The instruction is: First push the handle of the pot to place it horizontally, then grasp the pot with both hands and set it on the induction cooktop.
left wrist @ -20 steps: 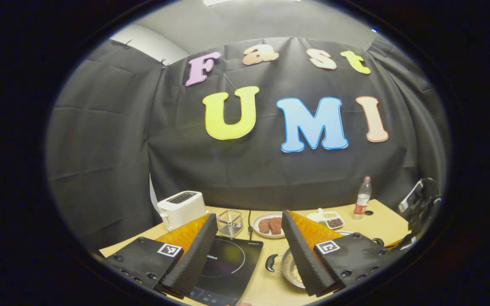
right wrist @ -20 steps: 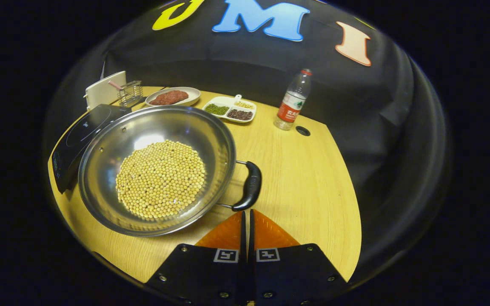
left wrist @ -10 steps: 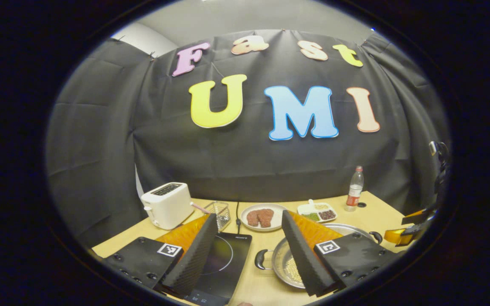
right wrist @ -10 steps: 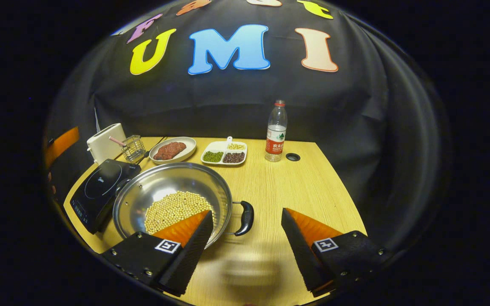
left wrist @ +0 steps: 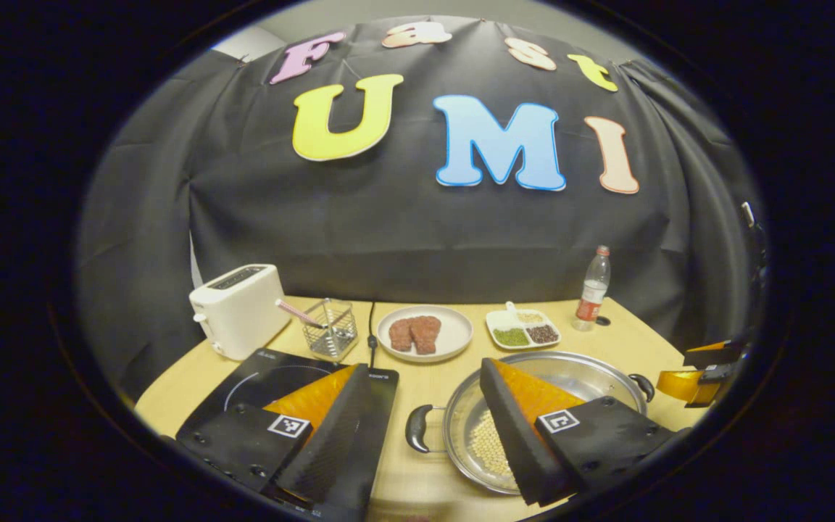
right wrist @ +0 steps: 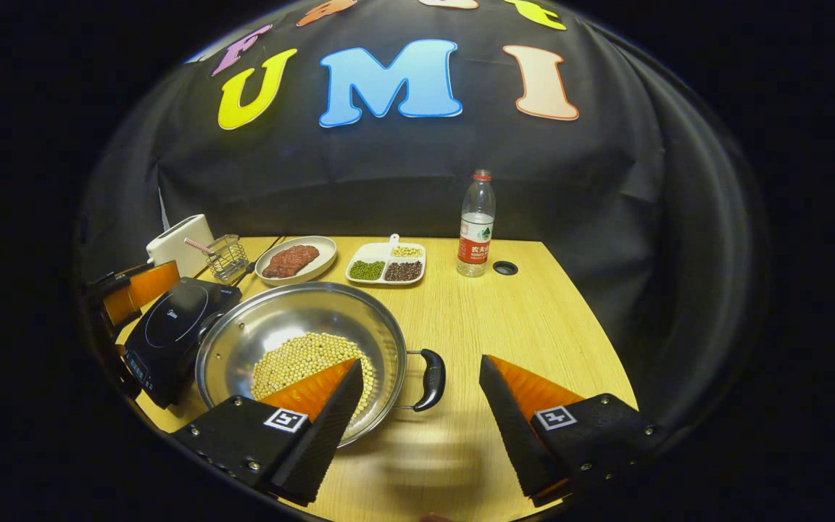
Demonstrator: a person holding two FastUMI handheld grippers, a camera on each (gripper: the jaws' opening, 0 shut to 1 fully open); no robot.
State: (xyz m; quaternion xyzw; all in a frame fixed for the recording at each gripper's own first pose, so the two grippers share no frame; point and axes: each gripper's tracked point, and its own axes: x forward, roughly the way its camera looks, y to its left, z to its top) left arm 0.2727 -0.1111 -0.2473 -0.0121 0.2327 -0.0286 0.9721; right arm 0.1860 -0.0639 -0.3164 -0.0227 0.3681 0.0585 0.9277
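Observation:
A steel pot (right wrist: 294, 315) holding soybeans (right wrist: 301, 355) stands on the wooden table, just right of the black induction cooktop (right wrist: 178, 326). Its black right handle (right wrist: 432, 370) lies just ahead of my right gripper (right wrist: 421, 362), which is open; the left finger overlaps the pot's rim in this view. In the left gripper view my left gripper (left wrist: 425, 364) is open too. The pot's left handle (left wrist: 417, 428) shows between its fingers, with the cooktop (left wrist: 265, 370) behind the left finger and the pot (left wrist: 577, 373) behind the right. The other gripper (left wrist: 700, 370) shows at the far right.
Along the back stand a white toaster (left wrist: 240, 308), a wire basket (left wrist: 330, 330), a plate of meat (left wrist: 425, 333), a divided dish of beans (left wrist: 522, 330) and a water bottle (left wrist: 591, 290). Bare table (right wrist: 526, 319) extends right of the pot.
My right gripper went from shut near the pot's right handle to open and drew back and up. The left gripper view tilted downward, bringing the pot's left handle between its fingers.

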